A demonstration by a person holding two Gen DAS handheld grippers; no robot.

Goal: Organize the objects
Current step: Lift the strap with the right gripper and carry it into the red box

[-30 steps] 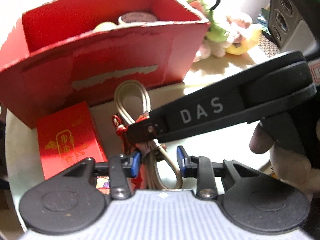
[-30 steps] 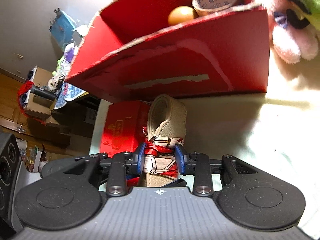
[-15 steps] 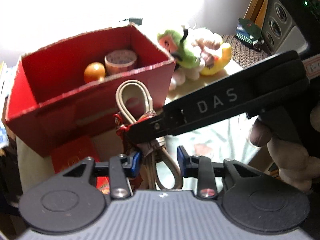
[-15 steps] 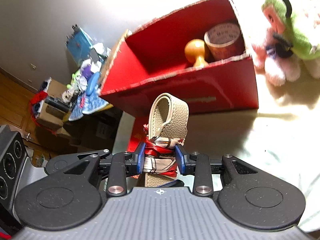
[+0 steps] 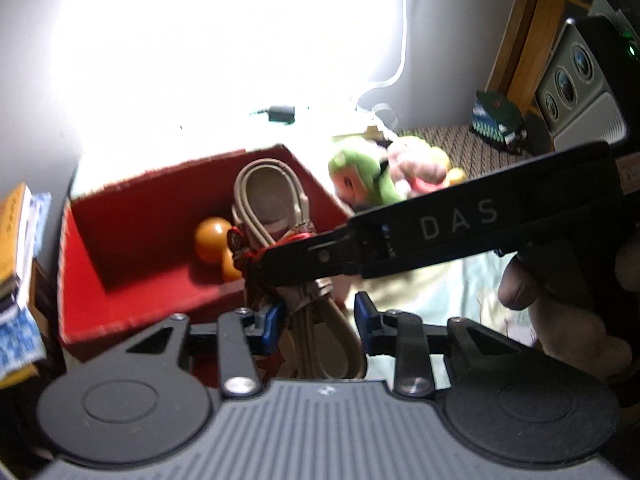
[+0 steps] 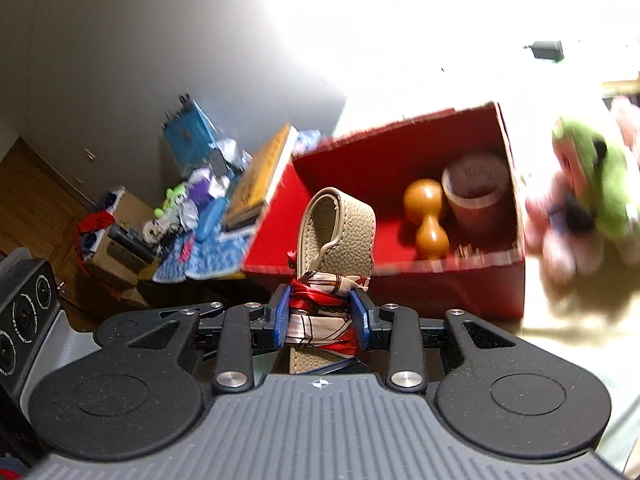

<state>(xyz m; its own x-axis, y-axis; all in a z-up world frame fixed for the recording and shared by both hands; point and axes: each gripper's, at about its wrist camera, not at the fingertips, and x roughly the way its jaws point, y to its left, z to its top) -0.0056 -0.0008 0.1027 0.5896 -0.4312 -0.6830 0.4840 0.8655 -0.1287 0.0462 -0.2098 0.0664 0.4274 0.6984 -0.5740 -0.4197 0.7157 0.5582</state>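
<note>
Tilting downward, the right gripper (image 6: 320, 314) clamps its blue pads on the scarf-wrapped middle of the beige strap (image 6: 340, 224), loop upright before the red box (image 6: 448, 284). The left gripper (image 5: 318, 322) stands partly open around the strap's lower loop; contact unclear

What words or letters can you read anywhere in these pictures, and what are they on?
"DAS": white letters on the side of the black right gripper, seen from the left wrist camera.
Print on the roll of tape in the red box: too blurred to read.
Cover of the yellow book beside the box: too blurred to read.
White label at the right edge: too small to read.
</note>
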